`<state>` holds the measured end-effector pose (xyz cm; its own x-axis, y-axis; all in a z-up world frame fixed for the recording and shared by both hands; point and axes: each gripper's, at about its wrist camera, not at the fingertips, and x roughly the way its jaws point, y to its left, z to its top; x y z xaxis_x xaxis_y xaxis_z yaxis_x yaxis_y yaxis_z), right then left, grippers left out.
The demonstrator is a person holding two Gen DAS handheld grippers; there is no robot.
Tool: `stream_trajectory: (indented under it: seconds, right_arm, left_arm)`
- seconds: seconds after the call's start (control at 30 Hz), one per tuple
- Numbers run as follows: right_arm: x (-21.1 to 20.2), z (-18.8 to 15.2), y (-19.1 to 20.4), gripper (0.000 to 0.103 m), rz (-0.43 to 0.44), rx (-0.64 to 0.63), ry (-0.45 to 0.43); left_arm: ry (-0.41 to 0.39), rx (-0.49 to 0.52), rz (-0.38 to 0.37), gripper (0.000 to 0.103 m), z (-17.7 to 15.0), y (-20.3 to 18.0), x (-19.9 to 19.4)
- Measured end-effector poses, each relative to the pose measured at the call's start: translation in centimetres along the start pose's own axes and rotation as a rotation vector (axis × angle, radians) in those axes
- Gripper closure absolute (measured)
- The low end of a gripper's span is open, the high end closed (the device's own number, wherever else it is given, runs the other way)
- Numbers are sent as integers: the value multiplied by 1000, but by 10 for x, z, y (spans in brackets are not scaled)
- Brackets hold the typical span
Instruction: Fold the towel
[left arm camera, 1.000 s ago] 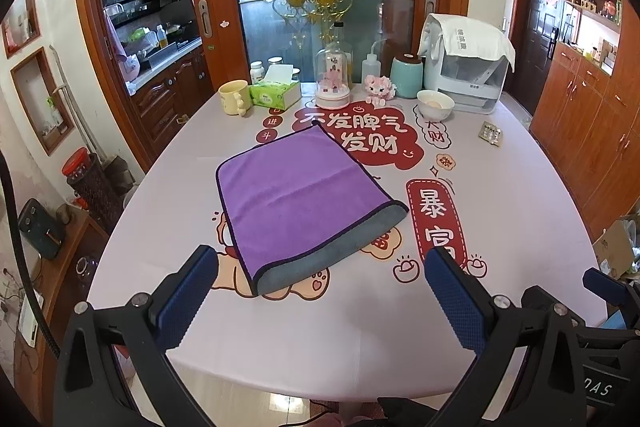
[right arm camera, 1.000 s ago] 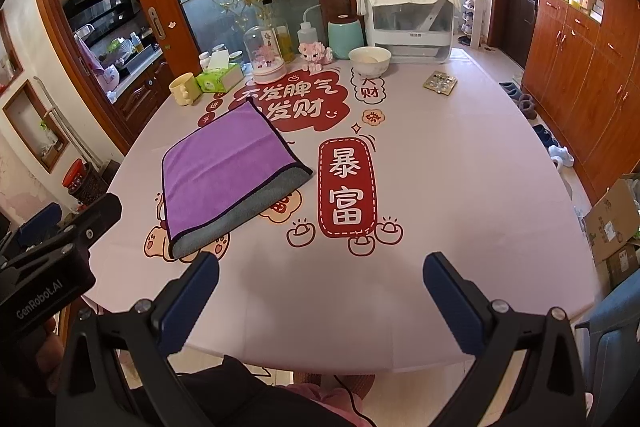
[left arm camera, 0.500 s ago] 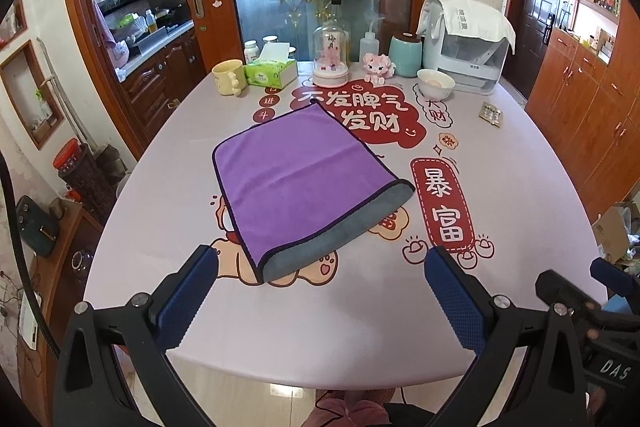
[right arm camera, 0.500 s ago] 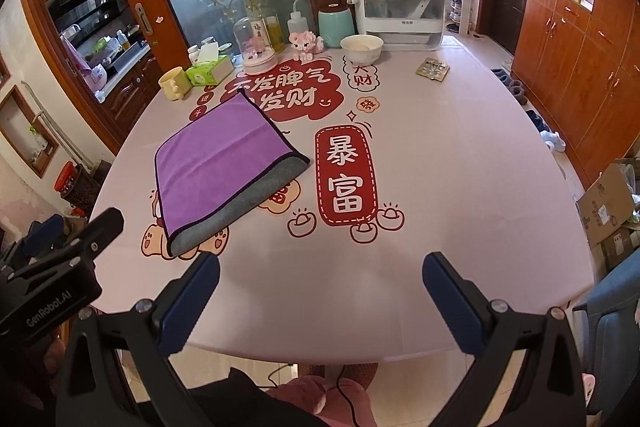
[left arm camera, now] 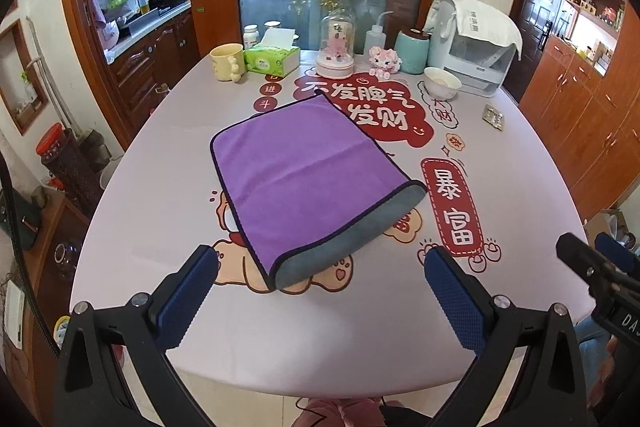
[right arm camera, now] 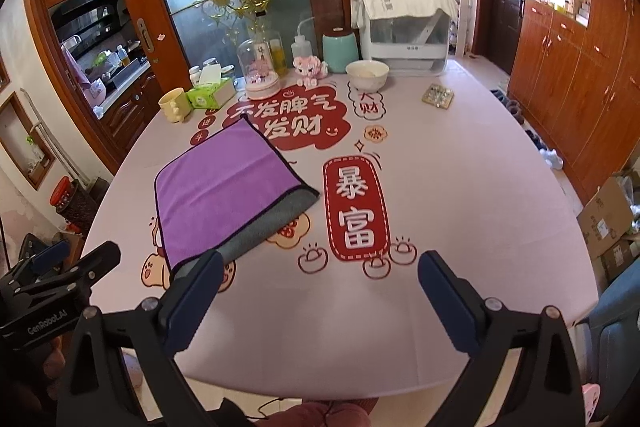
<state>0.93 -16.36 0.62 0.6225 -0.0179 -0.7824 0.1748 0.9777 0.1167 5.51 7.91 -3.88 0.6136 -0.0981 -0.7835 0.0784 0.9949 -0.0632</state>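
Both hand-held grippers (left arm camera: 320,291) (right arm camera: 320,287) spread, towel (left arm camera: 304,171) ahead

Both views look forward and down from above the near edge of the desk (left arm camera: 520,167), toward the glass door at the far end. The left wrist camera sits over the left part of that edge, with the purple towel (left arm camera: 304,171) straight ahead and fairly near, between its tool's spread fingers (left arm camera: 188,295). The right wrist camera sits further right, so the towel (right arm camera: 224,187) falls left of centre. Each view catches the other tool at its side: the right tool (left arm camera: 600,275) and the left tool (right arm camera: 60,279). Both share the whole desk (right arm camera: 460,187) top.
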Motion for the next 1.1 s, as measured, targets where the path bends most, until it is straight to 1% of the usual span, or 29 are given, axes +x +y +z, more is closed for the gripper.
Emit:
stream_trajectory:
  seconds: [0.07,0.2,0.33,0.47,0.57,0.73,0.87,1.0,1.1]
  right_arm:
    - [1,4,4,5,-5,-20,-14]
    - [8,13,10,5,12,-78,-33]
    - [19,22,14,5,23,-135,-33]
    - [34,32,14,6,50,-174,-17]
    - [48,38,13,9,77,-210,5]
    - [73,51,13,10,127,-289,33]
    - [95,61,17,11,178,-381,54]
    - [115,70,21,12,221,-441,73]
    - [132,75,25,13,254,-497,84]
  left_arm:
    - [8,-14,1,1,2,7,4]
    - [26,-38,11,1,3,18,14]
    - [37,-65,42,1,1,25,24]
    - [59,-118,73,1,-1,32,35]
    - [64,-143,86,1,-3,33,43]
    - [85,-189,139,1,-6,32,55]
    - [103,-236,152,1,-8,33,65]
    - [136,-277,180,1,-10,35,80]
    - [157,-298,183,1,-11,37,90]
